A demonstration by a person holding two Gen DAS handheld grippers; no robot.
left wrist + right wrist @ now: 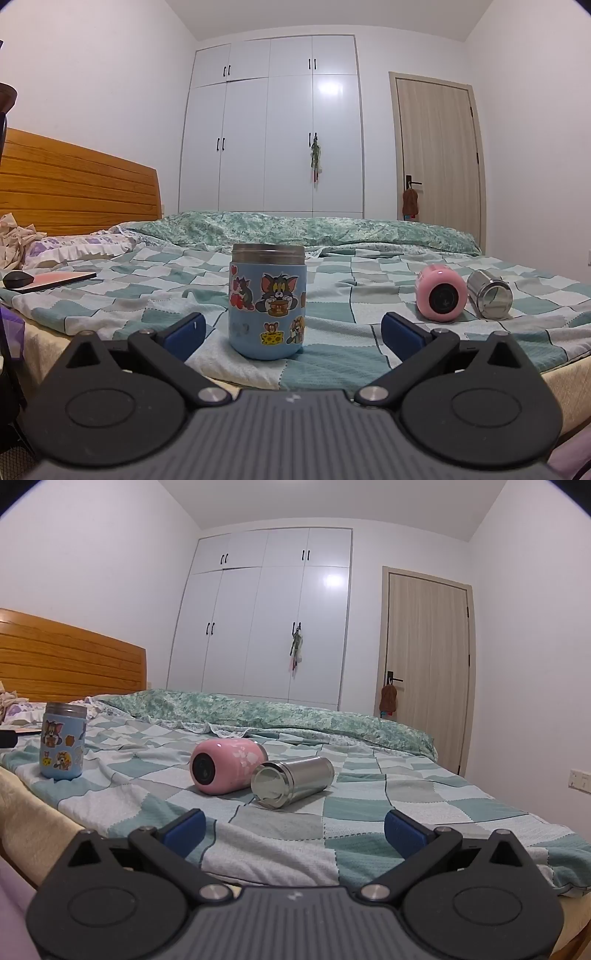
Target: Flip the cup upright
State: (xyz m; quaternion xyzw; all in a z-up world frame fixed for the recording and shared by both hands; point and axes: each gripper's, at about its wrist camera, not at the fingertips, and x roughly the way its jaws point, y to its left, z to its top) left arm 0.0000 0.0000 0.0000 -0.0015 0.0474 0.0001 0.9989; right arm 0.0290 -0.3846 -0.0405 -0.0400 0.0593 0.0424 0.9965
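Observation:
A blue cartoon-sticker cup (267, 304) stands upright on the checked bedspread, just ahead of my open left gripper (291, 334), between the lines of its blue fingertips but not touched. It also shows far left in the right wrist view (62, 740). A pink cup (227, 770) lies on its side, base toward me, next to a steel cup (291, 781) also on its side. Both also show at the right of the left wrist view: pink cup (439, 293), steel cup (489, 294). My right gripper (293, 830) is open and empty, short of the two lying cups.
The bed edge (33, 823) runs close below both grippers. A green quilt (295, 227) is bunched along the far side. A tablet with a dark mouse (48, 280) lies at the left near pillows. Wardrobe (273, 125) and door (439, 147) stand behind.

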